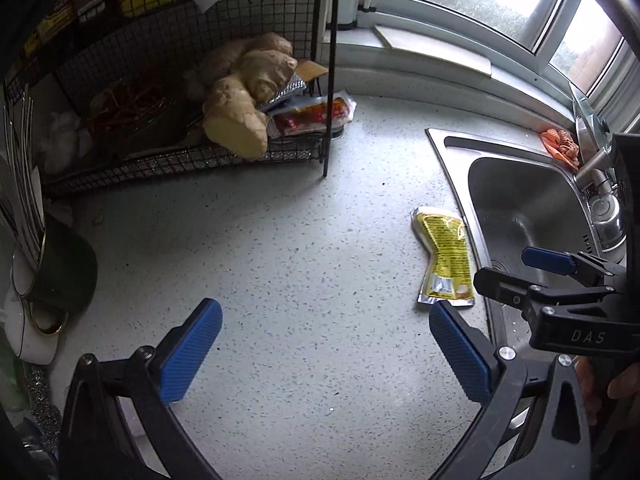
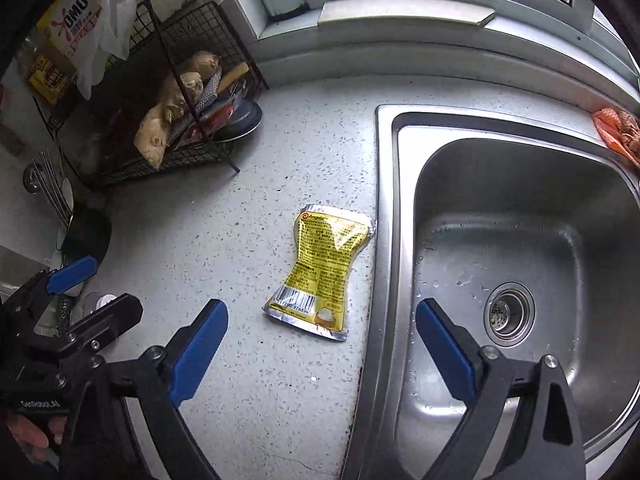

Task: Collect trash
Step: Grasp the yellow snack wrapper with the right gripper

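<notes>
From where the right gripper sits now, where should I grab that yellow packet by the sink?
Take the yellow packet at its pinched waist, coming from above with the open right gripper. It lies flat on the counter, and the waist looks narrowest and crumpled, so pads can likely catch it there.

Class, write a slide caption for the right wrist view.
Open right gripper poised above a yellow sachet lying on the speckled counter beside the sink.
</notes>
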`<act>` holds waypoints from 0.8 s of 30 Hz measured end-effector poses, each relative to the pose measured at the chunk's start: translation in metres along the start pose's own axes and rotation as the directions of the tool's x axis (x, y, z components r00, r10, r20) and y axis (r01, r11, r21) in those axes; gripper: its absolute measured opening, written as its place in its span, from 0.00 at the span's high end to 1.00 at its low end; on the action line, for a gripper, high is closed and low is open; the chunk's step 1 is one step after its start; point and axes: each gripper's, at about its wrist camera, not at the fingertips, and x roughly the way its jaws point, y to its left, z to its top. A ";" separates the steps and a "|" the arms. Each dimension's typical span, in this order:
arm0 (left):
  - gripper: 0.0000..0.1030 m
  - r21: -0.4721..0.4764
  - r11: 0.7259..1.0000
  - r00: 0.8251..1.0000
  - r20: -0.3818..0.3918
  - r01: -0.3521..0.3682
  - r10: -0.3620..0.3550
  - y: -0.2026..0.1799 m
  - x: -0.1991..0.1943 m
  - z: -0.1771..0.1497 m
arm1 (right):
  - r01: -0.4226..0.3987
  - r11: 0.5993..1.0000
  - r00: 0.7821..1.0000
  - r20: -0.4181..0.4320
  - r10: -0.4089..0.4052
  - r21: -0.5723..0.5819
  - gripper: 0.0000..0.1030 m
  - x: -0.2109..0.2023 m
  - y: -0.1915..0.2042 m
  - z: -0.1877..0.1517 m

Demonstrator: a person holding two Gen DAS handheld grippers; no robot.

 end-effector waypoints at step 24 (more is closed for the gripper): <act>0.00 -0.015 1.000 0.998 -0.058 -0.003 0.002 0.021 0.028 -0.015 | 0.103 0.978 0.990 -0.072 -0.118 -0.184 0.46 0.064 0.033 0.020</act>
